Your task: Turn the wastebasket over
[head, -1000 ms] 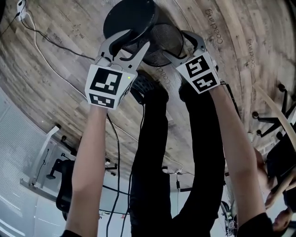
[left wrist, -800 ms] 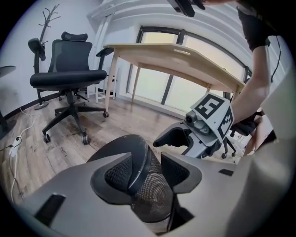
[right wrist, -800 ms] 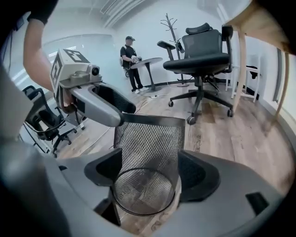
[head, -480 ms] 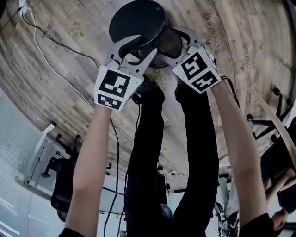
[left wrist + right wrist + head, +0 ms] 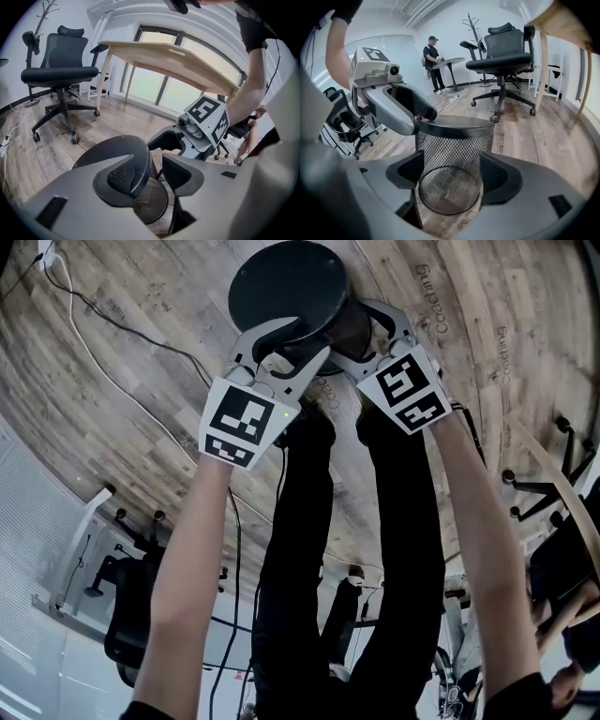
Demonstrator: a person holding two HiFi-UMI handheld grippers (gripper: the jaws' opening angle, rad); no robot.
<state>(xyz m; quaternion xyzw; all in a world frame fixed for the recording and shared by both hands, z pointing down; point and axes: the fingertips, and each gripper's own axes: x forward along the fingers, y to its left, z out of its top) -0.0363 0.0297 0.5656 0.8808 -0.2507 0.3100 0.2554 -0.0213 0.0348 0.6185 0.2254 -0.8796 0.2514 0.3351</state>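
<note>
The left tongs [image 5: 293, 341] are clenched on the wastebasket's [image 5: 289, 287] base edge: one pad lies on the solid bottom, the other on the mesh wall. Just beside them, the right tongs [image 5: 364, 334] are clamped across the mesh body. The wastebasket is tipped, bottom up, over the wooden floor [image 5: 122, 399]. An office chair [image 5: 58, 70] stands well beyond it.

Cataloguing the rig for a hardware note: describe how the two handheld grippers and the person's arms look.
The left gripper and right gripper are grey moulded plastic, each with two broad curved jaws lined with dark notched pads. Each carries a white cube printed with black square markers; the left cube shows a small green light. Forearms are bare below short black sleeves.
</note>
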